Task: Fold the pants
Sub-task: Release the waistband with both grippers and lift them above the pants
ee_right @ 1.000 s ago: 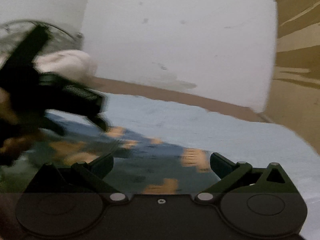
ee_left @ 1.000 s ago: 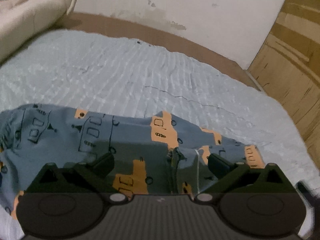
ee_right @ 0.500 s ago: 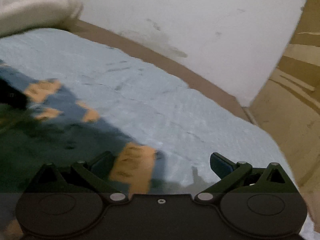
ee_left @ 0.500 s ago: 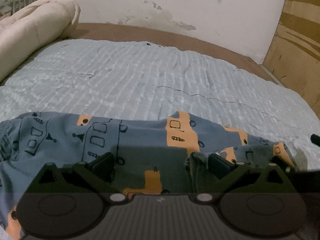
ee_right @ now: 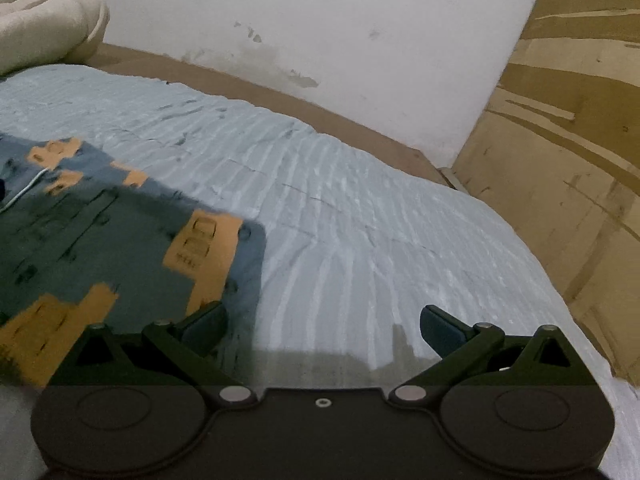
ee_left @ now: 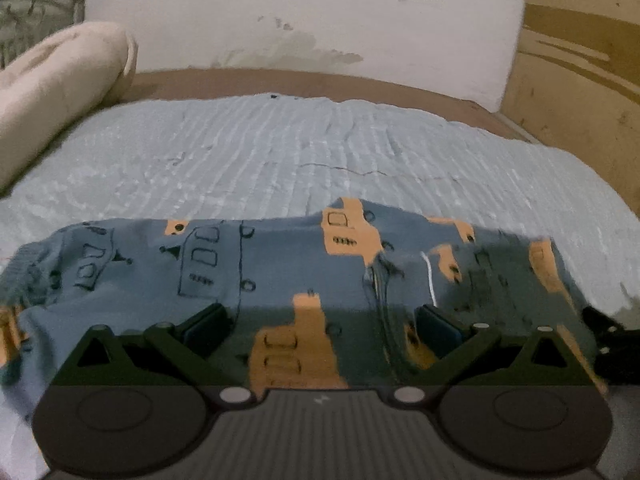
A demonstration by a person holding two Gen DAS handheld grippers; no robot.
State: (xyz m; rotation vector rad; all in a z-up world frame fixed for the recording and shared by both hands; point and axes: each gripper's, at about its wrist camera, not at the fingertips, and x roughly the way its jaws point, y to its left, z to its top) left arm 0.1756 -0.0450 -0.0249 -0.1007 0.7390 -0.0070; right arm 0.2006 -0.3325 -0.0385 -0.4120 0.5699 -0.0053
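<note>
Pants [ee_left: 280, 280], blue-grey with orange truck print, lie across the near part of the bed [ee_left: 320, 160], spread sideways, bunched a little at the left end; a white drawstring [ee_left: 429, 276] shows right of middle. Left claw [ee_left: 320, 320] hangs over the middle of the cloth, fingers spread wide, nothing pinched. Right claw [ee_right: 320, 322] sits at the pants' right end [ee_right: 224, 240], also spread and empty, left finger [ee_right: 204, 322] over the cloth corner, right finger over bare sheet. Step in hand looks like lining up for a pinch before a fold. To do it well: drop each claw onto an edge or corner, not the flat middle, catch both layers, lift both ends level so the fabric does not skew, and steer clear of the drawstring. Right claw probably needs to shift left to get cloth between both fingers. Bed has a pale blue ribbed sheet, brown frame edge behind, rolled cream blanket [ee_left: 60, 80] at far left, stained white wall [ee_left: 320, 20], wood panel [ee_right: 560, 120] at right.
</note>
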